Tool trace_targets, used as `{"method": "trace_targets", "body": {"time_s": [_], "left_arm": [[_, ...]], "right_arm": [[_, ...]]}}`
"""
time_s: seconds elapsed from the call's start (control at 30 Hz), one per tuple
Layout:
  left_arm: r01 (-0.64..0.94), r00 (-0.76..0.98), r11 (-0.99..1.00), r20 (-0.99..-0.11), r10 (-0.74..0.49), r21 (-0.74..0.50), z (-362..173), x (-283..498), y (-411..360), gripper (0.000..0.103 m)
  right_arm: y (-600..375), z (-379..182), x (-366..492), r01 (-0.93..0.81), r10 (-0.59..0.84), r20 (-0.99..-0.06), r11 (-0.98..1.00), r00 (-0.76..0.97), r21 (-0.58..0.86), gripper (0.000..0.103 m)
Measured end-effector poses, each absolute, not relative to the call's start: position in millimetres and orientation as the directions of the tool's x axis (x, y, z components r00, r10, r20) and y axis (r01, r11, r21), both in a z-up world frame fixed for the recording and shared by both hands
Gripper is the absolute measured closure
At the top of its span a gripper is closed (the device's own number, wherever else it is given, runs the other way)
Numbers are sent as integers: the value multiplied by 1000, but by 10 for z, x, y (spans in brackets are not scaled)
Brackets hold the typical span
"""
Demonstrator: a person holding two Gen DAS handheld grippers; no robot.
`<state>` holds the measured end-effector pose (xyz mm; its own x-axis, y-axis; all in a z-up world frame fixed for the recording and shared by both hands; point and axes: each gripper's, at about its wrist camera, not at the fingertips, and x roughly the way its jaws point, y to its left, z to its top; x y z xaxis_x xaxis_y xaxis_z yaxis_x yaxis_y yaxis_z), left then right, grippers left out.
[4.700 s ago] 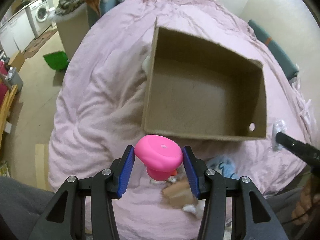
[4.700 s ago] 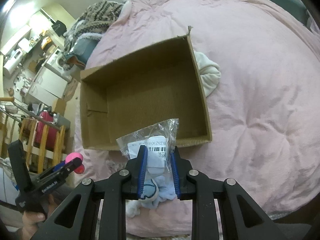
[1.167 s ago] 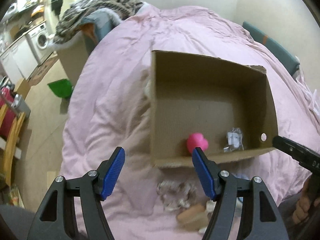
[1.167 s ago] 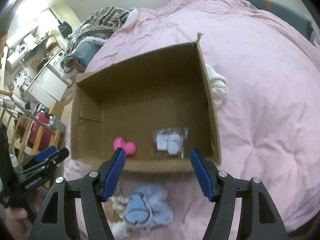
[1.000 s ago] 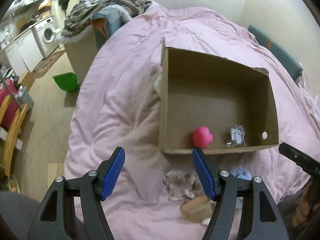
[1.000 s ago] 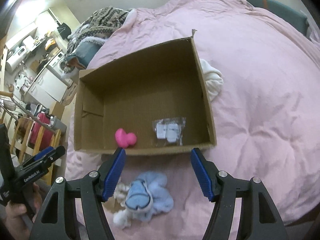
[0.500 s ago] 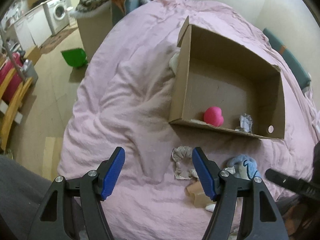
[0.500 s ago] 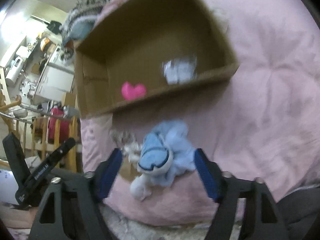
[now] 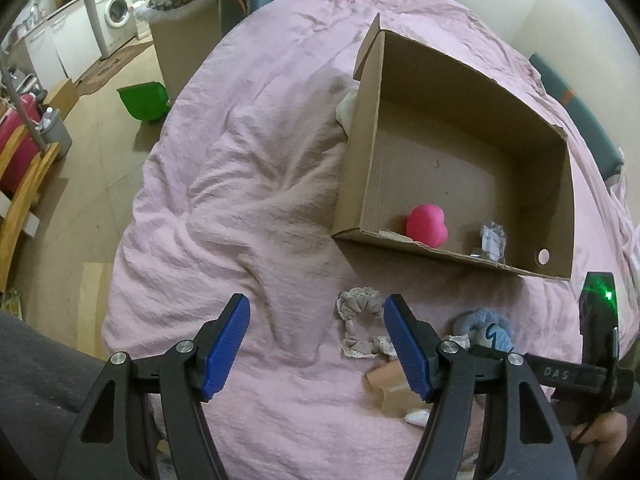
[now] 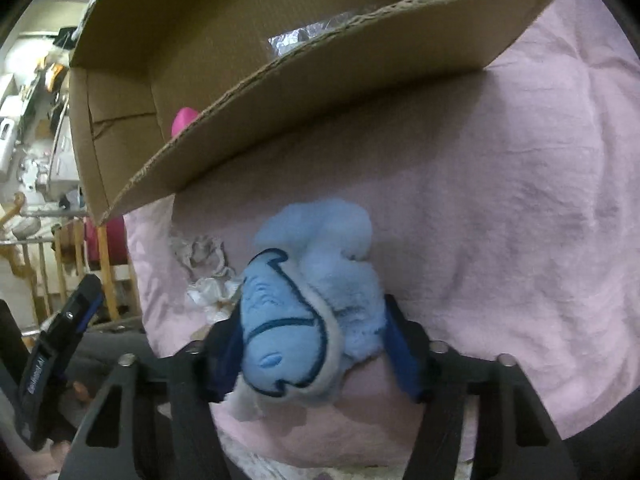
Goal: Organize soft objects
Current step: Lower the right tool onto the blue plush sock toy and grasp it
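While open, right tool (image 10: 312, 354) straddles plush (image 10: 308, 300)

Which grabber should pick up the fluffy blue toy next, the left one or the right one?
The right one. The right gripper already has its open fingers on both sides of the blue plush toy. The left gripper is open over the bedspread, nearer the scrunchie.

The pink bed (image 9: 248, 184) is carrying a box (image 9: 360, 152), scrunchie (image 9: 358, 326), blue plush (image 10: 312, 304) and tan toy (image 9: 390, 390).
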<state>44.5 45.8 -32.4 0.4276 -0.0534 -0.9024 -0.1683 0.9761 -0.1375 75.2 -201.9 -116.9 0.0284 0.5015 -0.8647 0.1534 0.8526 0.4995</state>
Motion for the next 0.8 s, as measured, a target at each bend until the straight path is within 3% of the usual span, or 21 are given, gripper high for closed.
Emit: {"method": "trace_targets", "body": {"time_s": [0.1,0.17,0.6,0.73,0.8], "left_arm": [[-170,421,975,-905,-58,-142,-336,452,462,36],[-169,418,975,-906,-60,-143,-343,454,467,36],[-218,333,959,-937,-103,-183,-574,499,526,36],[-167,263,948,-939,-220,-269,-755,638,314,36],[-157,266,951,-938,-220,-268,-815,691,208,36]], "right_arm": [[-2005,-1147,748,135,494,-869,859,35,494,67],[-2011,-1076,747,103,486,-872,866,60,490,71],[-2238,-451,370,49,528,-806,828,267,558,72],[-2303,-462,400,56,541,-799,819,262,572,72],[-2319,-447,409,51,545,-796,816,263,576,72]]}}
